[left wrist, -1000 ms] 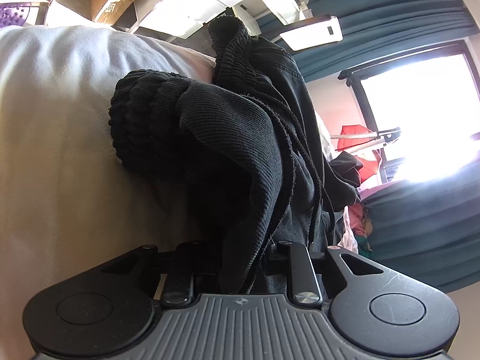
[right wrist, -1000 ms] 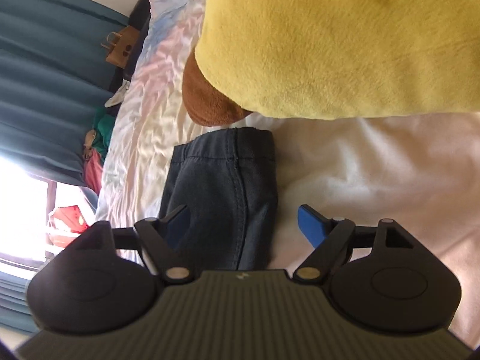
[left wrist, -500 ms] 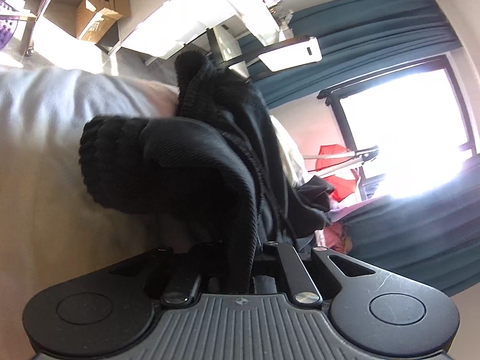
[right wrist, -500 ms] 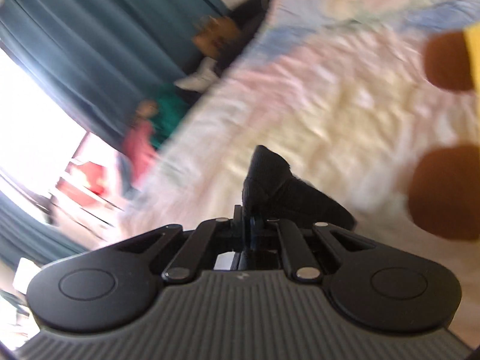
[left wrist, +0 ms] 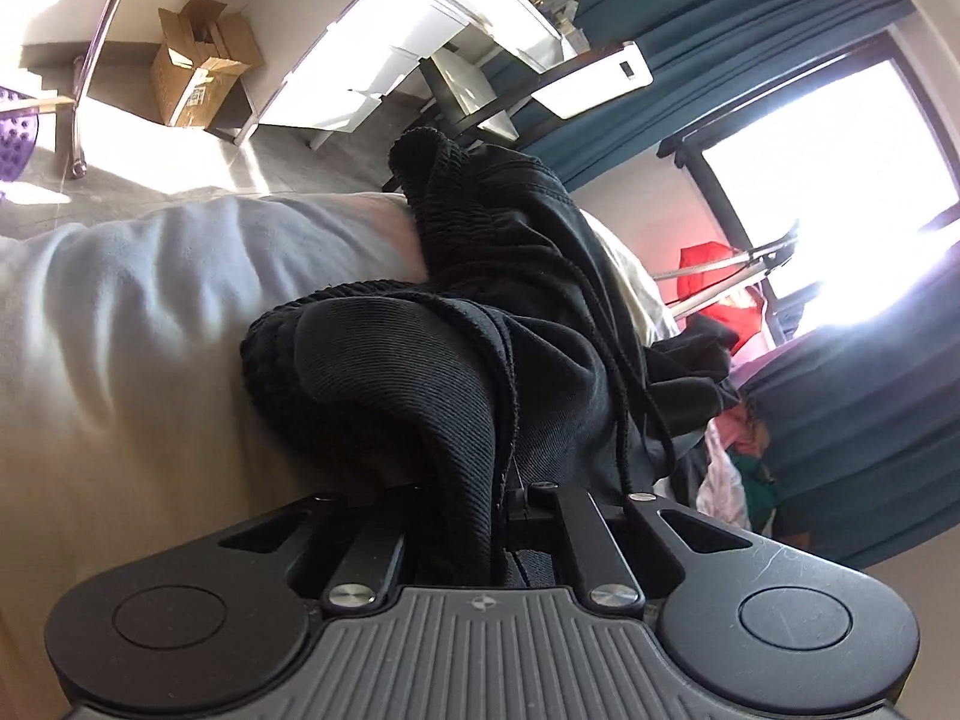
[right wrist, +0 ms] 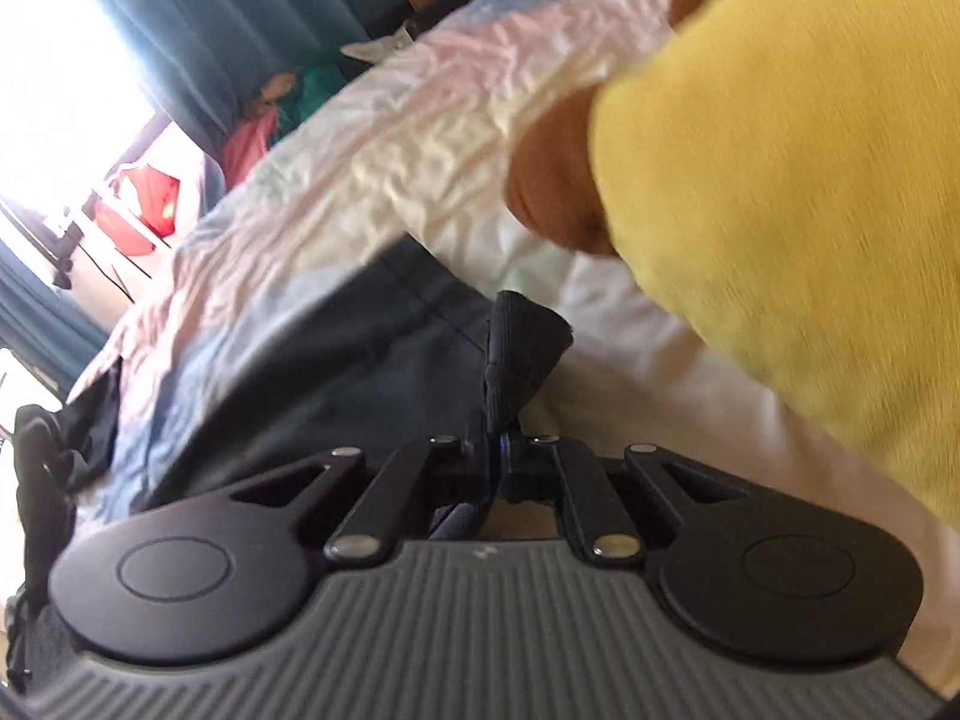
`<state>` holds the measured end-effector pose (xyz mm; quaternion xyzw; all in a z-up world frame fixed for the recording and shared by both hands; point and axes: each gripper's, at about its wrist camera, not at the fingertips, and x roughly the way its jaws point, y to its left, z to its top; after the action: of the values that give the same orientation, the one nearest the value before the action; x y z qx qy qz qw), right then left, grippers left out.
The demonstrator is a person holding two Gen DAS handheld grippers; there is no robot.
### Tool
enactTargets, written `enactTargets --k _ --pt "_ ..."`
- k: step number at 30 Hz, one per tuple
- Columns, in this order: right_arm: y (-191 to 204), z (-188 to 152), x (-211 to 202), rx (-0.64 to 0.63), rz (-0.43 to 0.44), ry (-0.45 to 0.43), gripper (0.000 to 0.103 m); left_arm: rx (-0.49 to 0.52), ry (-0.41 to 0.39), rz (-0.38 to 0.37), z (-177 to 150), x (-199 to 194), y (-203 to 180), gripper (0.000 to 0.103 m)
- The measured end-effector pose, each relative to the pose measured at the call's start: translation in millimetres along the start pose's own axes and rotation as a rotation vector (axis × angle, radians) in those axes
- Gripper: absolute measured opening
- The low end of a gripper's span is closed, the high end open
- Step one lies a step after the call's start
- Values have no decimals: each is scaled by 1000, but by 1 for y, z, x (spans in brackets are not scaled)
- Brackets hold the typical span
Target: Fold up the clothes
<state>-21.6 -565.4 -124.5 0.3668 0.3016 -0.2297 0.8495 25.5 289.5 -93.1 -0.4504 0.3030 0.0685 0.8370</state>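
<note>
- Left gripper [left wrist: 480, 498]: jaws drawn close together, clamped on a fold of black trousers [left wrist: 480, 360]; the fingertips are buried in the cloth and cannot be seen.
- The trousers bunch up in front of the left camera, ribbed waistband [left wrist: 444, 192] uppermost, a thin drawstring [left wrist: 618, 396] trailing down the fabric. How far the garment extends is hidden by its own folds.
- Right gripper [right wrist: 498, 450]: jaws nearly shut, pinching a small dark flap of cloth [right wrist: 522, 348] that stands up between them.
- A wider dark-blue spread of the same garment [right wrist: 336, 360] lies on the bed to the left of the flap. The right view is motion-blurred; seams are hard to make out.
- Surface: a bed with a pale crumpled sheet [right wrist: 372, 144]; in the left view the white bedding [left wrist: 138, 324] lies beside the trousers.
- A yellow plush item [right wrist: 792, 180] with brown parts [right wrist: 552, 192] rests on the bed, cut off by the frame edge; what it is cannot be told.
- Room: teal curtains [left wrist: 708, 18], a bright overexposed window [left wrist: 840, 180], a red item [left wrist: 714, 288] on a rack, a cardboard box [left wrist: 198, 72] on the floor, white furniture [left wrist: 384, 42].
</note>
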Motion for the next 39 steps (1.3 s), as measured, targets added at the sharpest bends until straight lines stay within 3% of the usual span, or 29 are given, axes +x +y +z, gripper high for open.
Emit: enactTargets --k 5,8,10,11,12,13,19,24,31,39 --pt "-1 -4 -4 -9 -1 7 10 123 -7 53 -7 -5 -16 14" --pt "0 -5 -8 -18 -4 10 12 211 -17 85 -10 -14 -28 26" --pt "1 -6 -10 -25 -6 13 26 274 -33 135 -13 -24 -36 47" --pt "3 -7 -14 -38 -5 2 53 306 -41 159 -15 -30 -41 57" --pt "6 -8 -21 -61 -3 -22 78 335 -62 173 -18 -37 -45 76" --pt "9 -9 -28 -84 0 -45 84 363 -83 186 -20 -45 -49 84" --pt "52 -10 -71 -266 18 -165 83 526 -147 216 -37 -85 -80 95" --pt "109 -14 -110 -390 107 -241 83 633 -191 156 -60 -107 -119 101" --pt "181 -32 -147 -468 295 -257 83 755 -212 65 -107 -106 -177 103" --pt "223 -78 -149 -571 398 -278 83 895 -212 37 -166 -84 -210 103"
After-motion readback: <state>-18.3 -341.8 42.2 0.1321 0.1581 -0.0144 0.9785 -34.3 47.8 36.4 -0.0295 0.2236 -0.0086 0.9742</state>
